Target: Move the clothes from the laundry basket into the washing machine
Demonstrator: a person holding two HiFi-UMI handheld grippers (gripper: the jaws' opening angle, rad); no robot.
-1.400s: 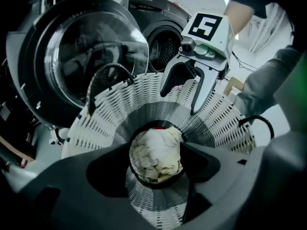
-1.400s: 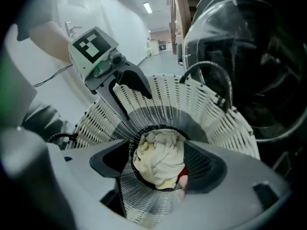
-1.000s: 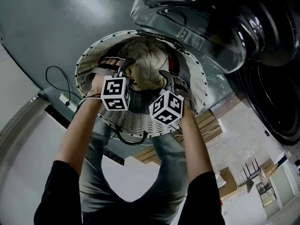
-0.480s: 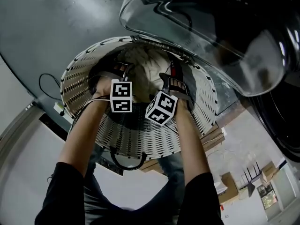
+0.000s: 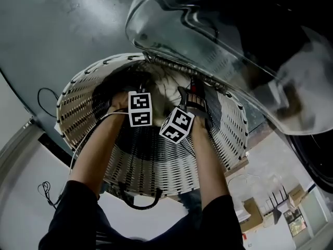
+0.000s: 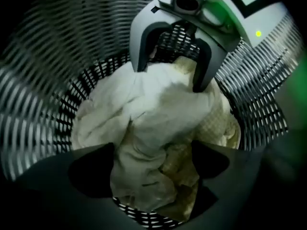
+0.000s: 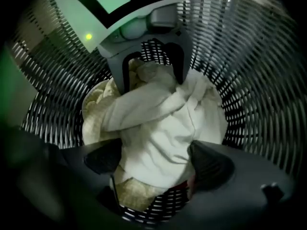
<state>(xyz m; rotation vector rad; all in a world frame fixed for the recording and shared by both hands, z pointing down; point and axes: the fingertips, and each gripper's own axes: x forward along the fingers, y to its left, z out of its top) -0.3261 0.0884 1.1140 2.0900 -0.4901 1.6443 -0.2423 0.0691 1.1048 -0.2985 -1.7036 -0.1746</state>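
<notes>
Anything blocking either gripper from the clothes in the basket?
Nothing visible. Left gripper and right gripper, jaws just opened wide, hang inside the white slatted laundry basket with the crumpled cream clothes showing between their jaws.

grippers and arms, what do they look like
The left gripper and the right gripper match: grey curved jaws, a white cube with black square markers, a small green light. Short black sleeves, bare forearms. Both pairs of jaws have just been opening, clothes between them, ungripped.
</notes>
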